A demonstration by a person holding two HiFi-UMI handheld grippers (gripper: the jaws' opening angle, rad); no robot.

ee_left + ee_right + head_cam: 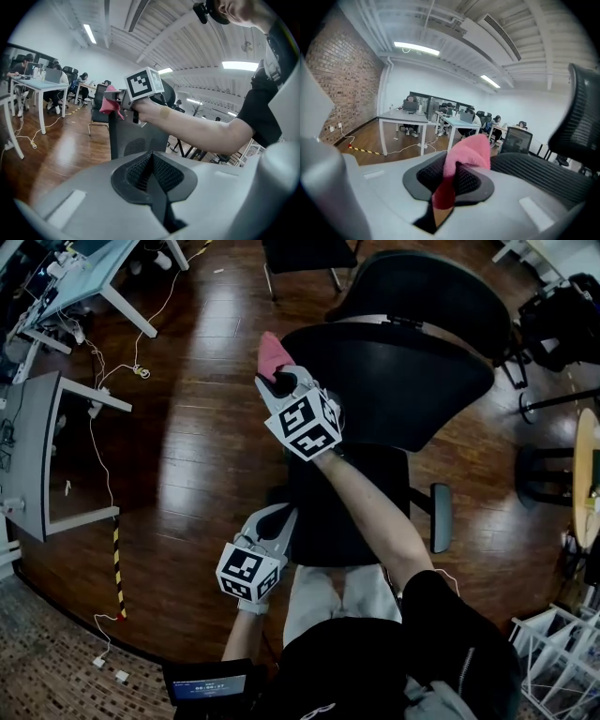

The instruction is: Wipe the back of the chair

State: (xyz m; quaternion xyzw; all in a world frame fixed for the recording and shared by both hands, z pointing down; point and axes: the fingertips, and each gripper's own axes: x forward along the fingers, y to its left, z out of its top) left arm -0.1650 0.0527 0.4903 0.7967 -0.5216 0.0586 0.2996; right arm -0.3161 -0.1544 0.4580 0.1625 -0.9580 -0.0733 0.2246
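Clamping a pink cloth (467, 151), the jaws of the right gripper (273, 379) sit mid-frame beside the left edge of the chair back (403, 371). Lower down, the left gripper (284, 516) has its jaws pressed together, empty.

cloth (466, 152): pink, soft napped fabric, matt | chair back (543, 176): black ribbed mesh, matt, at 3 o'clock of the cloth | right gripper (451, 180): smooth matt grey plastic, black finely textured pads (rubber by the look) | left gripper (151, 171): same plastic and pads | floor (187, 456): dark wood planks, glossy, glare streaks at 9 o'clock of the chair
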